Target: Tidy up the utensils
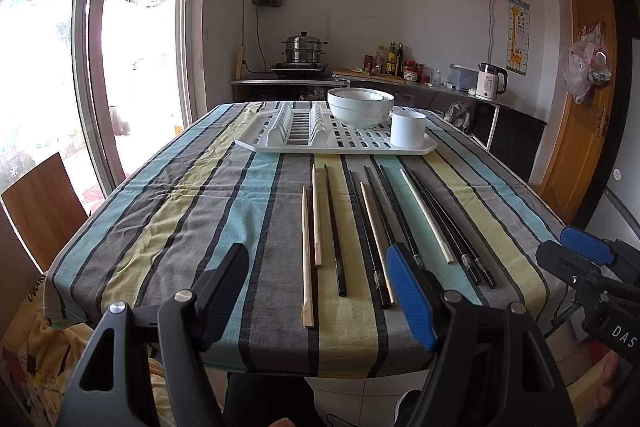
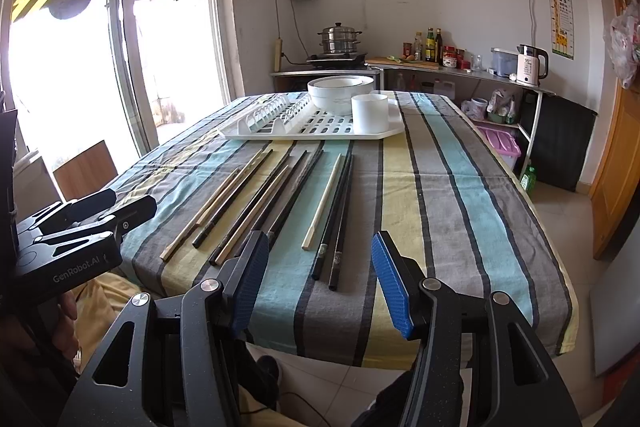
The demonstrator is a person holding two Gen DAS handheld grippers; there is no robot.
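Note:
Several black and light wooden chopsticks (image 1: pixel 340 227) lie side by side on the striped tablecloth (image 1: pixel 200 211), pointing toward a white drying rack (image 1: pixel 280 143). The rack holds stacked white bowls (image 1: pixel 360 105) and a white cup (image 1: pixel 407 129). My left gripper (image 1: pixel 324 299) is open and empty, hovering over the near table edge just short of the chopstick ends. My right gripper (image 2: pixel 320 279) is open and empty, near the ends of two black chopsticks (image 2: pixel 336 227). The rack (image 2: pixel 280 131), bowls (image 2: pixel 340 93) and cup (image 2: pixel 370 113) also show in the right wrist view.
A wooden chair (image 1: pixel 40 207) stands at the table's left side by the glass door. A counter behind holds a steamer pot (image 1: pixel 304 47), bottles (image 1: pixel 394 59) and a kettle (image 1: pixel 490 81). A wooden door (image 1: pixel 580 107) is at the right.

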